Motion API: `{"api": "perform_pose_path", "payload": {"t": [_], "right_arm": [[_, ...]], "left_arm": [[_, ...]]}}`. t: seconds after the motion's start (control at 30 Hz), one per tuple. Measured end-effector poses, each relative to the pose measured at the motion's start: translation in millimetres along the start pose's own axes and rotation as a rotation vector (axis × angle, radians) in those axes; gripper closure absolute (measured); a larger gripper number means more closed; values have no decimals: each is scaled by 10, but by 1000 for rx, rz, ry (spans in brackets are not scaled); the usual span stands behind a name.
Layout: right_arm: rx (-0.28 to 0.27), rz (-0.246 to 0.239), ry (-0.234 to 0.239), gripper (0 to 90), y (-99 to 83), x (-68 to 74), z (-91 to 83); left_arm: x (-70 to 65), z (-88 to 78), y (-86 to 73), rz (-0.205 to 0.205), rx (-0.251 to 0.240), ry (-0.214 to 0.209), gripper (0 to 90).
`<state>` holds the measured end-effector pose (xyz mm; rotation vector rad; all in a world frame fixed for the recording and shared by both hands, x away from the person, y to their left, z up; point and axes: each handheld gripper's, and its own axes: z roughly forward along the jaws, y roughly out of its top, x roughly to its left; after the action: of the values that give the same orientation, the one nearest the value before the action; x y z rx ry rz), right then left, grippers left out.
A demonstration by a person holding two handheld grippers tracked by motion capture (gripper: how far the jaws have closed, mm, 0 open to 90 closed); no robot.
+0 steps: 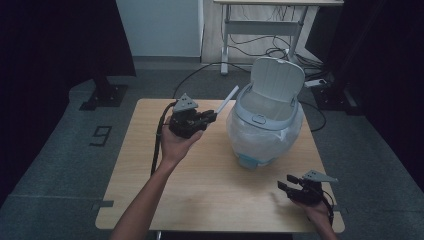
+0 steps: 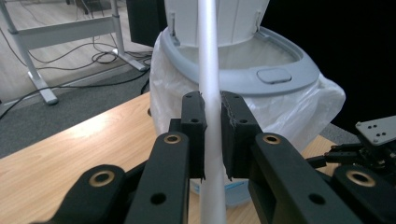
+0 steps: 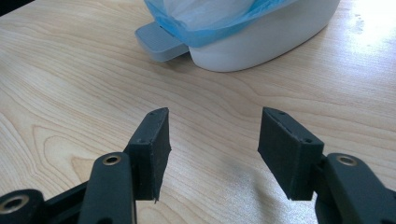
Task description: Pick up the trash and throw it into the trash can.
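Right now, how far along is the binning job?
Done: bin lid is up, liner fitted. In hand: left gripper is shut on the white stick, tip near the rim. Left: drop it in. Right gripper rests open on the table.

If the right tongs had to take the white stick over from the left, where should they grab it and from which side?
Probably the free upper length of the white stick, above the left tongs, which are shut on its lower part. It slants up toward the open bin, so come from the near side, away from the bin, with the jaws across the shaft. The right tongs are open above the table.
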<state>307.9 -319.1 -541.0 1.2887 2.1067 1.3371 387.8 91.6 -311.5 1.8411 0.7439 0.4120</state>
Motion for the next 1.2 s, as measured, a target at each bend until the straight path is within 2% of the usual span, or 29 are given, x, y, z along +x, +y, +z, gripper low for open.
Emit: {"api": "perform_pose_path", "payload": {"t": [0.2,0.57,1.2], "right_arm": [[-3,-1,-10,430,2,-6,-8],[0,6,-7,430,-5,-16,-9],[-4,15,-2,429,-11,-29,-8]], "left_arm": [[-55,34,92,11,-7,-7,804],[-69,145,166,18,12,-9,805],[-184,281,437,30,11,-29,804]]}}
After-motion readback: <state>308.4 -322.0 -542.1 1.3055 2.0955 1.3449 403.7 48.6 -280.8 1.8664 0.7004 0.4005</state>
